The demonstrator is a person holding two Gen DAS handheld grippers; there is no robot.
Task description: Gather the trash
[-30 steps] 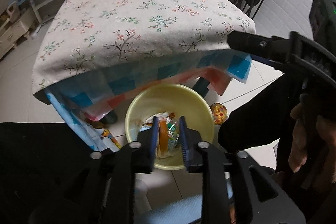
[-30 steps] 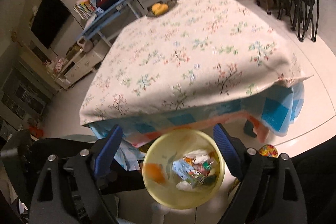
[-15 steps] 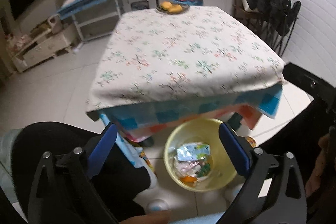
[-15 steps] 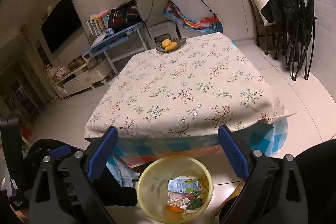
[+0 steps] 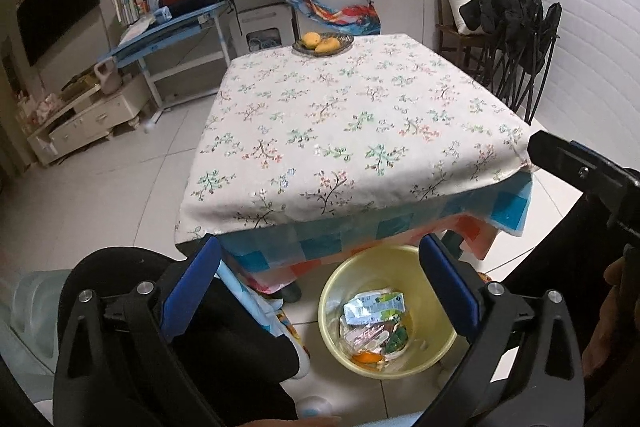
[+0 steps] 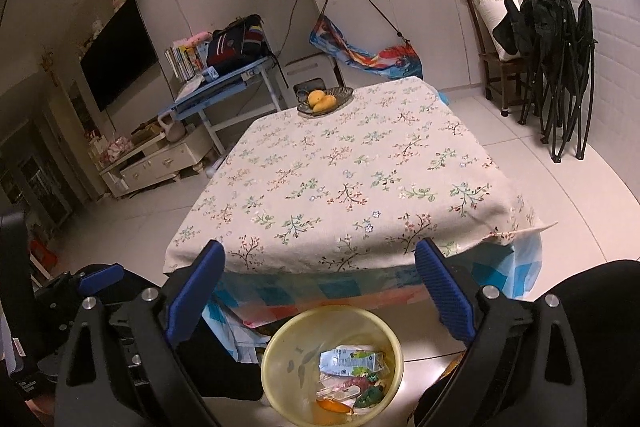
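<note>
Trash point(image 5: 374, 323) lies in the yellow bin point(image 5: 440, 351) on the floor beside the tabletop point(image 5: 352, 123), which shows only a fruit dish point(image 5: 322, 43); left claw point(image 5: 320, 293) and right claw point(image 6: 320, 291) gape wide, empty, collection apparently finished.

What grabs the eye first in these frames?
The table with its floral cloth fills the middle of both views, bare except for a fruit dish at its far edge. On the floor at its near edge sits a yellow bin with trash in it, wrappers and an orange scrap. Both the left gripper and right gripper frame it, open and holding nothing.
</note>
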